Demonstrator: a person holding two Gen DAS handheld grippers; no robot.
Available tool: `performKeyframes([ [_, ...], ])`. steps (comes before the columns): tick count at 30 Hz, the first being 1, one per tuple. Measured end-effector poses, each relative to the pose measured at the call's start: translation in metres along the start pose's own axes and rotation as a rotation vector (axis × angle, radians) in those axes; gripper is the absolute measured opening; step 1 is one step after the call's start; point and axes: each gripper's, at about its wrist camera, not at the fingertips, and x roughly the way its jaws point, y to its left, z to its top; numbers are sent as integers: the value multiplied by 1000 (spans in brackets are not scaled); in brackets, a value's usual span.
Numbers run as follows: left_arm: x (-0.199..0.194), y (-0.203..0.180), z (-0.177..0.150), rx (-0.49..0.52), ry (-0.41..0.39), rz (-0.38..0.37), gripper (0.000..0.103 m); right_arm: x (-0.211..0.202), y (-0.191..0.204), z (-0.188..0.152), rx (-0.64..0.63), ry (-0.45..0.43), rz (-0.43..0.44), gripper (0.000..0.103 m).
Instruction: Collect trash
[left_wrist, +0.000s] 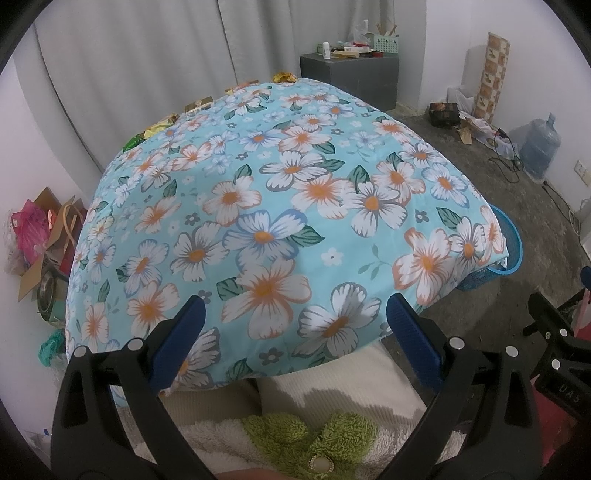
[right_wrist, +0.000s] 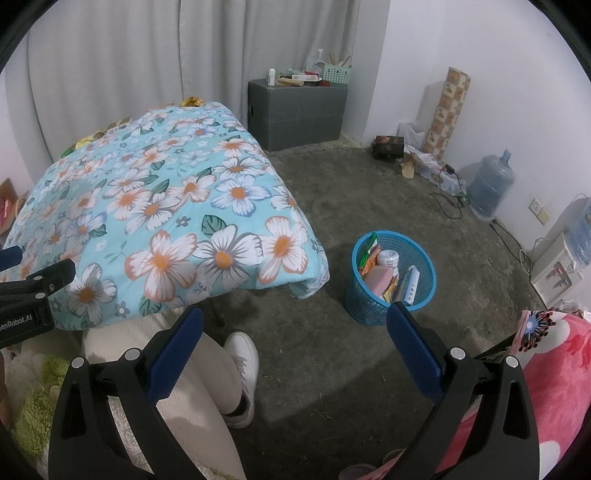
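left gripper (left_wrist: 291, 321) spread, empty | right gripper (right_wrist: 295, 328) spread, empty | wrappers (left_wrist: 159, 129) – probably trash – along quilt's (left_wrist: 295, 206) far-left edge, nearer left gripper | basket (right_wrist: 424, 254) front-right of right gripper

My light blue cloth (right_wrist: 155, 206) has big white flowers with orange middles and green leaves. My round plastic basket (right_wrist: 364, 304) is bright blue, and a pink bottle (right_wrist: 380, 278) sits in it. My left gripper (left_wrist: 293, 314) and my right gripper (right_wrist: 295, 325) are black with dark blue fingers. My shoe (right_wrist: 243, 354) is white. The box (right_wrist: 299, 114) is dark grey. The floor (right_wrist: 369, 192) is grey-brown.
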Motion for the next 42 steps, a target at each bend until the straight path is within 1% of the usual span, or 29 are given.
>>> performKeyframes([
  [30, 0, 4, 6, 2, -1, 4, 94, 0, 2, 1, 4, 0, 1, 97],
  [35, -3, 10, 9, -10, -11, 19, 94, 0, 2, 1, 4, 0, 3, 97],
  [40, -4, 23, 15, -48, -14, 62, 94, 0, 7, 2, 4, -5, 18, 97],
  [42, -4, 22, 15, -53, -12, 69, 94, 0, 11, 2, 5, -6, 24, 97],
])
